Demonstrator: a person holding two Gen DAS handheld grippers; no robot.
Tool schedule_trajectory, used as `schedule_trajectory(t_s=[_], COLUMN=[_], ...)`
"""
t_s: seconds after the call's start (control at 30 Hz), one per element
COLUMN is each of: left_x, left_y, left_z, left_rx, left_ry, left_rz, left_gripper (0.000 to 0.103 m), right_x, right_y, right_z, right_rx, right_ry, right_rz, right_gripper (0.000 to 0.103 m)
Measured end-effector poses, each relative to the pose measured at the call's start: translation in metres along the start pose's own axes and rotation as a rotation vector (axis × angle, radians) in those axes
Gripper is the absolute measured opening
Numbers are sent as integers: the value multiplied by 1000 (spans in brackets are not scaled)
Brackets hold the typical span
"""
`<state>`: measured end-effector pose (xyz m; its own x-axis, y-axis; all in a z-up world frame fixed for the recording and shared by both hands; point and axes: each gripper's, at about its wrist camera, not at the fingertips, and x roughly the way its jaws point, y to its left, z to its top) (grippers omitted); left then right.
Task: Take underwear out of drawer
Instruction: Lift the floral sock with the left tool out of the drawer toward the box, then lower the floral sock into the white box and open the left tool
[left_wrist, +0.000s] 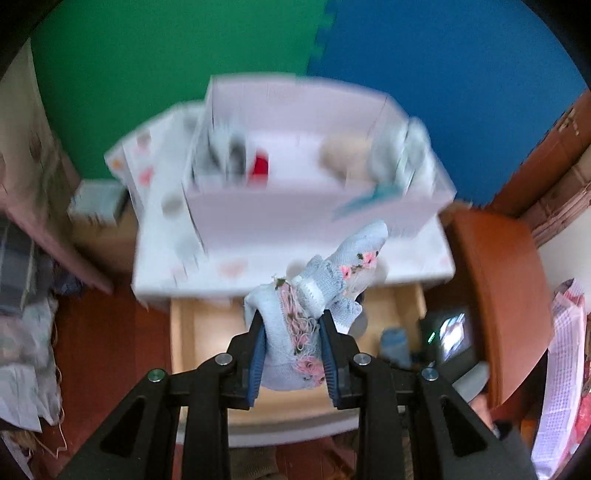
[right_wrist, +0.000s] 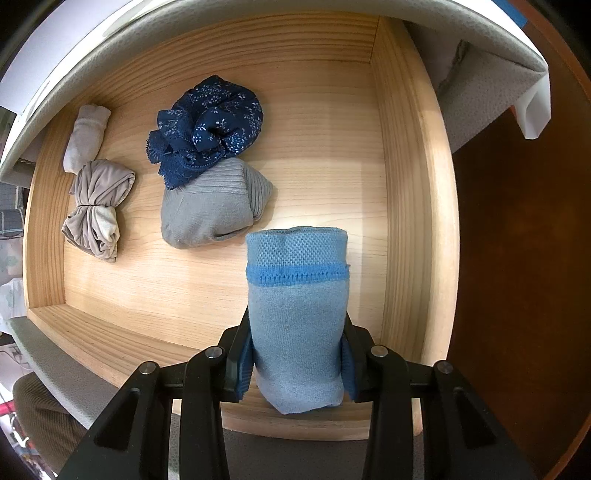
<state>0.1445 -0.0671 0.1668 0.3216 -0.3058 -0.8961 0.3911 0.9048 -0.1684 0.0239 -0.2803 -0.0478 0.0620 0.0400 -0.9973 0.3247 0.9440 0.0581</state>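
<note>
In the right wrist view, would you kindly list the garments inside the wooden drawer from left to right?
Pale grey roll → taupe knotted bundle → navy floral lace underwear → light blue folded underwear, held in the right gripper.

Green and blue foam wall (left_wrist: 184, 55)

A: What did the drawer (right_wrist: 410, 155) hold?
B: Open pine box: navy floral pair (right_wrist: 207, 125) bunched on a grey roll (right_wrist: 214, 206); two beige bundles (right_wrist: 98, 210) left.
A: And lifted?
B: Blue roll (right_wrist: 297, 317) upright; pale embroidered pair (left_wrist: 314, 317) crumpled above it.
</note>
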Motion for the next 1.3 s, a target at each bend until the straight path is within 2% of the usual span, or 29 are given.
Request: schedule_trajectory(t_s=[0.1,0.27,0.4,0.53,0.8,0.9,0.97,1.13,1.3], left_x=[-23,-38,-28,-4,59,74,77,72,68], left_y=[-3,-3,1,7,17,16,14,13,13], left_z=[28,72,103,122,119,118,118,118,114], left_rx=[8,4,-6,-28,-63,-66,-67,-74,-61], left_ry=[-76,-150,-167,-152,-67,-62,-70,-89,-76], left_rz=[13,66,100,121,117,120,130,102,87], left_gripper=[27,27,27,27,27,28,30,36,40], right_x=[0,0,1,1,0,0,0,1,4], right_y=[-1,0,0,-5,-5,-4,-4,-2,5], right_z=[1,1,-1,-1,0,0,0,0,1], right_rx=[0,-4,-2,10,10,9,11,6,1], right_ry=[1,1,0,3,4,5,7,9,11], right_rz=[1,-3,1,15,19,18,19,12,-1], right_gripper=[36,36,36,36,36,36,36,36,36])
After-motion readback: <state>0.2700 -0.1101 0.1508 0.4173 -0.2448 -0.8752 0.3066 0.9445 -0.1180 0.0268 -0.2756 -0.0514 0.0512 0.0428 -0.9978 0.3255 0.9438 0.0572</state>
